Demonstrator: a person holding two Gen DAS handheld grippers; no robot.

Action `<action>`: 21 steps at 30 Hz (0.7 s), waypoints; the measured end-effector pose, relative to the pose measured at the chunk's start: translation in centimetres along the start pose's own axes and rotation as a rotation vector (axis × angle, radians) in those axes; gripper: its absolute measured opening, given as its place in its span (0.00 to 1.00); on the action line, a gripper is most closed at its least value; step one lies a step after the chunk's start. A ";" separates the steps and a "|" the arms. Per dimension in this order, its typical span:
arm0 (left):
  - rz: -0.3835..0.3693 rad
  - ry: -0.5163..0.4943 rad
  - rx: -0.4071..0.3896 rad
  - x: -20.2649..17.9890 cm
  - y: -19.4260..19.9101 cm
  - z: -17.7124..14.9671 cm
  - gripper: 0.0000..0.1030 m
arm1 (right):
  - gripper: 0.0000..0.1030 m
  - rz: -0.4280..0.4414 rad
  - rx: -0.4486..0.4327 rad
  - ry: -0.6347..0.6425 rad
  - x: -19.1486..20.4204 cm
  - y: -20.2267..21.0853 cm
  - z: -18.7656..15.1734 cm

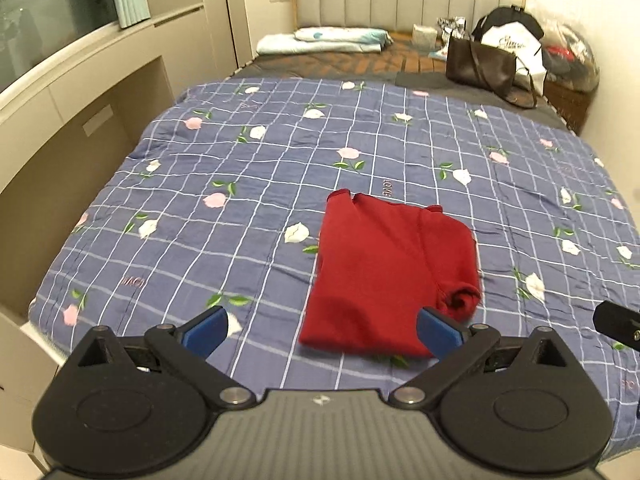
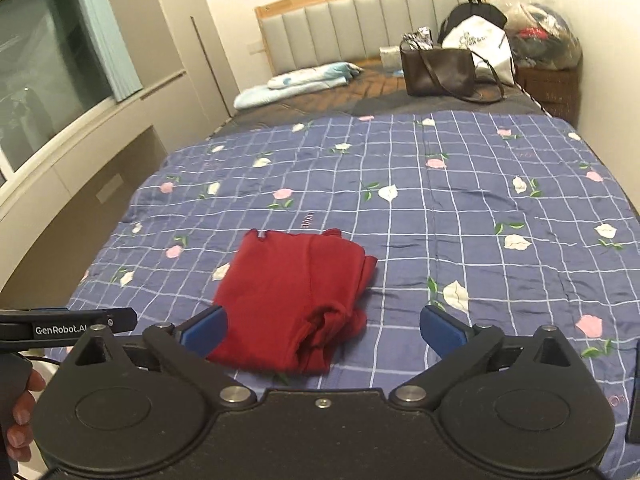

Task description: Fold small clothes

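Observation:
A red garment (image 1: 384,272) lies folded into a compact rectangle on the blue checked bedspread (image 1: 240,184), with a rolled bit of cloth at its near right corner. My left gripper (image 1: 324,330) hovers open just in front of its near edge, holding nothing. In the right wrist view the same red garment (image 2: 296,300) sits slightly left of centre. My right gripper (image 2: 323,330) is open above its near right corner, its blue pads (image 2: 440,330) spread wide and empty. The left gripper's body (image 2: 68,326) shows at the left edge, with a hand under it.
A brown handbag (image 1: 480,66), a white and black bag (image 1: 512,40) and a clear plastic sack of clothes (image 1: 572,60) stand at the head of the bed. Folded pale bedding (image 1: 320,40) lies by the padded headboard (image 1: 400,4). A beige cabinet and window ledge (image 1: 80,120) run along the left.

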State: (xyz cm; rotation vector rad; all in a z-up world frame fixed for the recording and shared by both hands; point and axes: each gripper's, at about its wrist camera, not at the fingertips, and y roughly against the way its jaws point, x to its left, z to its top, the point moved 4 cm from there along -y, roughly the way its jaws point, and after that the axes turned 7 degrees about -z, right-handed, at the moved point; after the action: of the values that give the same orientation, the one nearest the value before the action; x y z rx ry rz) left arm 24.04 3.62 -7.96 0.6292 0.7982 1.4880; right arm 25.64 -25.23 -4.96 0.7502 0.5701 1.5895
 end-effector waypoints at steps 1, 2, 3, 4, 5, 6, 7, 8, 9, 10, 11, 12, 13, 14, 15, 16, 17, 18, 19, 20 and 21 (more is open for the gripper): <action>0.000 0.003 -0.010 0.1 0.8 -0.7 0.99 | 0.99 0.002 -0.005 0.009 0.1 0.8 -0.5; 0.002 0.006 -0.019 0.3 1.6 -1.5 0.99 | 0.99 0.004 -0.010 0.016 0.3 1.5 -0.9; 0.005 0.009 -0.026 0.5 2.3 -2.1 0.99 | 0.99 0.005 -0.015 0.021 0.4 2.2 -1.4; 0.009 0.014 -0.033 0.7 3.0 -2.9 0.99 | 0.99 0.006 -0.017 0.021 0.5 2.8 -1.9; 0.014 0.019 -0.037 0.9 3.7 -3.6 0.99 | 0.99 0.009 -0.016 0.021 0.6 3.4 -2.3; 0.020 0.025 -0.040 1.2 4.4 -4.3 0.99 | 0.99 0.013 -0.014 0.022 0.7 3.9 -2.7; 0.025 0.032 -0.041 1.6 5.0 -5.0 0.99 | 0.99 0.016 -0.012 0.025 0.9 4.5 -3.1; 0.027 0.038 -0.044 1.9 5.6 -5.5 0.99 | 0.99 0.018 -0.010 0.029 1.1 5.0 -3.4; 0.028 0.044 -0.049 2.2 6.2 -6.0 0.99 | 0.99 0.021 -0.007 0.034 1.3 5.4 -3.7; 0.031 0.048 -0.055 2.5 6.7 -6.5 0.99 | 0.99 0.026 -0.004 0.040 1.5 5.9 -4.1; 0.034 0.051 -0.063 2.8 7.2 -7.1 0.99 | 0.99 0.031 -0.002 0.044 1.6 6.3 -4.4; 0.038 0.049 -0.072 3.1 7.7 -7.5 0.99 | 0.99 0.035 0.001 0.047 1.8 6.6 -4.7; 0.041 0.044 -0.080 3.3 8.0 -7.9 0.99 | 0.99 0.038 0.005 0.051 1.9 6.8 -5.0; 0.045 0.038 -0.087 3.5 8.4 -8.3 0.99 | 0.99 0.042 0.011 0.058 2.0 7.1 -5.3; 0.049 0.031 -0.093 3.7 8.7 -8.7 0.99 | 0.99 0.043 0.017 0.063 2.2 7.3 -5.6; 0.053 0.024 -0.095 3.9 8.9 -9.1 0.99 | 0.99 0.045 0.025 0.069 2.4 7.5 -6.0; 0.055 0.017 -0.093 4.0 9.1 -9.4 0.99 | 0.99 0.047 0.032 0.073 2.6 7.6 -6.4; 0.055 0.010 -0.090 4.2 9.2 -9.8 0.99 | 0.99 0.047 0.039 0.076 2.8 7.7 -6.8; 0.053 0.004 -0.086 4.3 9.3 -10.1 0.99 | 0.99 0.046 0.049 0.078 3.0 7.8 -7.2; 0.051 -0.002 -0.083 4.4 9.4 -10.4 0.99 | 0.99 0.045 0.057 0.080 3.1 7.8 -7.5; 0.048 -0.008 -0.080 4.6 9.5 -10.6 0.99 | 0.99 0.042 0.066 0.081 3.3 7.8 -7.9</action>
State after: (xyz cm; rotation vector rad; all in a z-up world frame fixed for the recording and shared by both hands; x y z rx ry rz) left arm 9.52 7.11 -7.32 0.5972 0.7181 1.5529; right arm 14.37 -22.70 -4.03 0.7533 0.6723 1.6522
